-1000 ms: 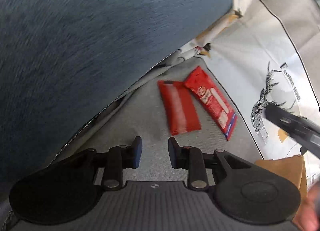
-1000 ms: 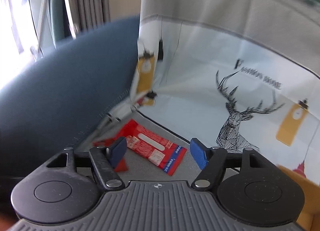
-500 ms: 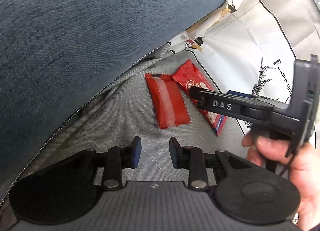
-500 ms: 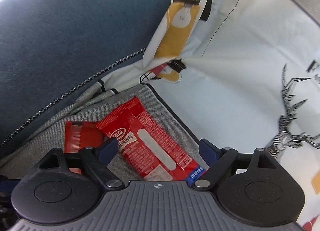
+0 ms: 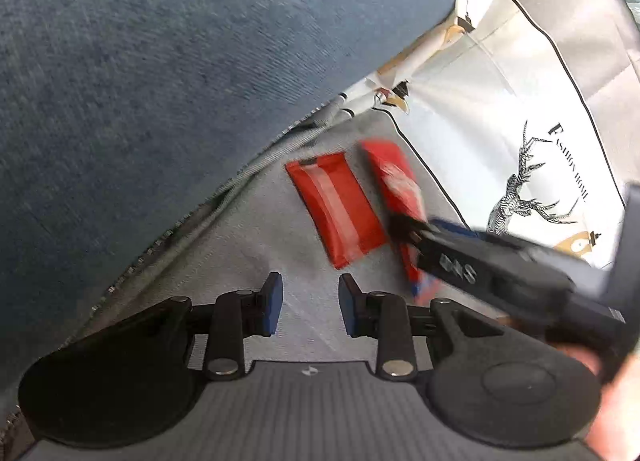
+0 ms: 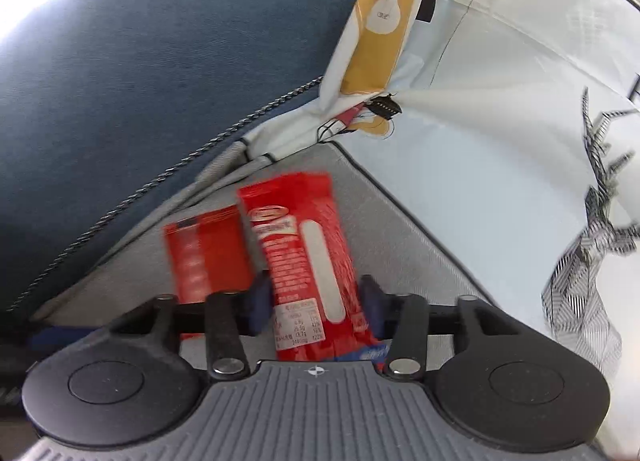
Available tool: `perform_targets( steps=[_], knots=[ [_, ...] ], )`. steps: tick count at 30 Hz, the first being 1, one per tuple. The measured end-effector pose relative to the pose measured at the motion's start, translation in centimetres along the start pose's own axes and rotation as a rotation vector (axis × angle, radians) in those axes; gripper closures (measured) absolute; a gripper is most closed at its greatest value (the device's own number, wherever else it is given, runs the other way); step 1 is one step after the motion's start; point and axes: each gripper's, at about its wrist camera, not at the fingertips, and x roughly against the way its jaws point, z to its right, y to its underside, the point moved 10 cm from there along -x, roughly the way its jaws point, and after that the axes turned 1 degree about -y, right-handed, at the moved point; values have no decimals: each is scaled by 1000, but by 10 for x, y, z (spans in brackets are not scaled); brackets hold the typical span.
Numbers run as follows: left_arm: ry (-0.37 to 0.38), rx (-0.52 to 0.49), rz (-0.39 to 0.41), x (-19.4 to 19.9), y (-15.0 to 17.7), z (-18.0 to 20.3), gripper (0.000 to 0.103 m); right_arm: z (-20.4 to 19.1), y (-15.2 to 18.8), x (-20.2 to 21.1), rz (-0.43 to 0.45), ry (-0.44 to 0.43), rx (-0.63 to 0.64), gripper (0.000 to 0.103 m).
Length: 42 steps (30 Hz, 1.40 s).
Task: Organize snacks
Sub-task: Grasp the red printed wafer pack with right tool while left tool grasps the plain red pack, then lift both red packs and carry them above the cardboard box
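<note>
Two red snack packets lie on a grey seat cushion [image 5: 256, 245]. The long red bar [image 6: 308, 257] sits between the fingers of my right gripper [image 6: 316, 305], which has closed on its lower half; it also shows in the left wrist view [image 5: 396, 185]. The shorter red packet [image 5: 336, 205] lies just left of it, and shows in the right wrist view [image 6: 204, 253]. My left gripper [image 5: 310, 309] is open and empty, hovering just short of the shorter packet. The right gripper body [image 5: 500, 273] crosses the left wrist view from the right.
A dark blue cushion [image 5: 160, 81] rises behind and to the left. A white pillow with a deer print [image 5: 520, 165] stands at the right, close to the packets. The same pillow fills the right of the right wrist view [image 6: 500, 181].
My right gripper came in over the long red bar and closed on it; the bar has turned more upright. The left gripper stayed open and nearly still.
</note>
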Motion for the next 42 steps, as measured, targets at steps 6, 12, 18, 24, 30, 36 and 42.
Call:
perform_targets(
  steps=[6,12,18,24,30,36,42],
  knots=[
    [17,34,5,1,-4,-7,69,13,41,50,1,184,-250,67],
    [121,34,85,12,-16,8,69,-16,112,104,87,278,-560,67],
    [101,-107,110,3,-9,31,54,-71,176,108,104,283,-631,66],
    [9,-156,145,-18,-9,42,38,-97,206,117,155,328,-582,62],
    [-64,-232,185,-46,-19,54,24,-107,216,112,206,359,-466,52],
    [-187,-463,252,-65,-21,73,22,-97,213,106,204,325,-485,44],
    [-232,-532,284,-66,-16,76,36,-93,212,101,212,317,-500,42]
  ],
)
